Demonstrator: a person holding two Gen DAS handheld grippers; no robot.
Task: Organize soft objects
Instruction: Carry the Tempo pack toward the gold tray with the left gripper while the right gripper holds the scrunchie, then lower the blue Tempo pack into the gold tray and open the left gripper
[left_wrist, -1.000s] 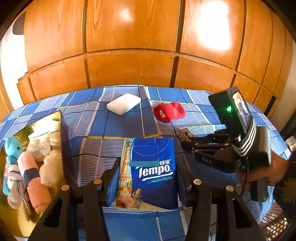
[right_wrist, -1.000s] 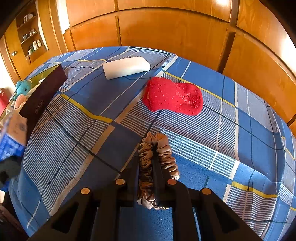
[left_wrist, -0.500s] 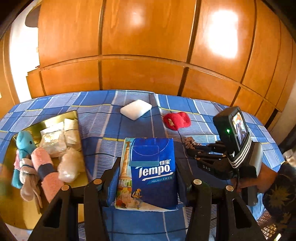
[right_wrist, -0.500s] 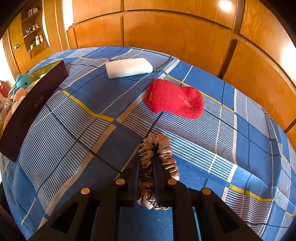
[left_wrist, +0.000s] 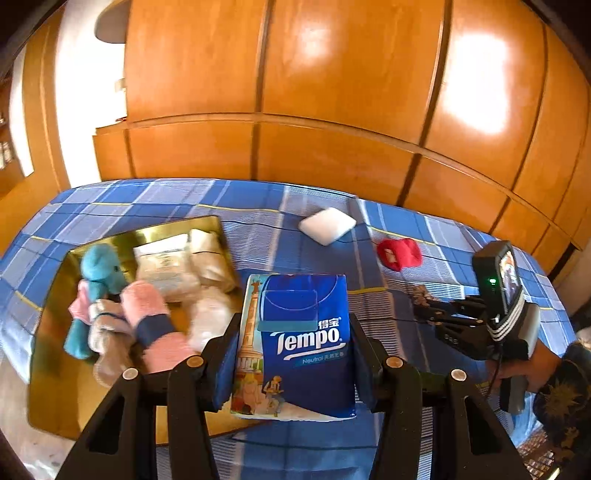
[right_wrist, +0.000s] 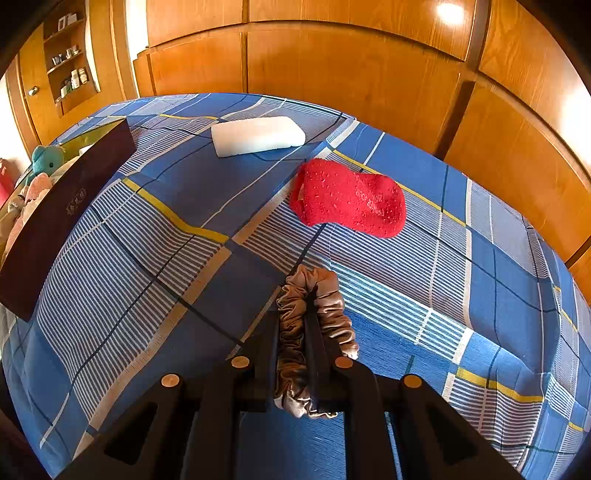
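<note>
Tempo tissue pack (left_wrist: 303, 343), blue soft plastic, was clamped in the left gripper (left_wrist: 293, 360) just beside the gold-lined box (left_wrist: 48, 369); carry it clear over the rim before releasing. Right gripper (right_wrist: 310, 332) pinched a taupe satin scrunchie (right_wrist: 314, 332) on the bed.

The left wrist camera looked forward and downward along its fingers across the blue checked bedspread (left_wrist: 184, 206) toward the wooden wardrobe (left_wrist: 332, 110). The right wrist camera sat closer to the cloth, angled more steeply. Both views shared the red sock (left_wrist: 399, 254), white pad (right_wrist: 258, 134) and box (right_wrist: 62, 221).
</note>
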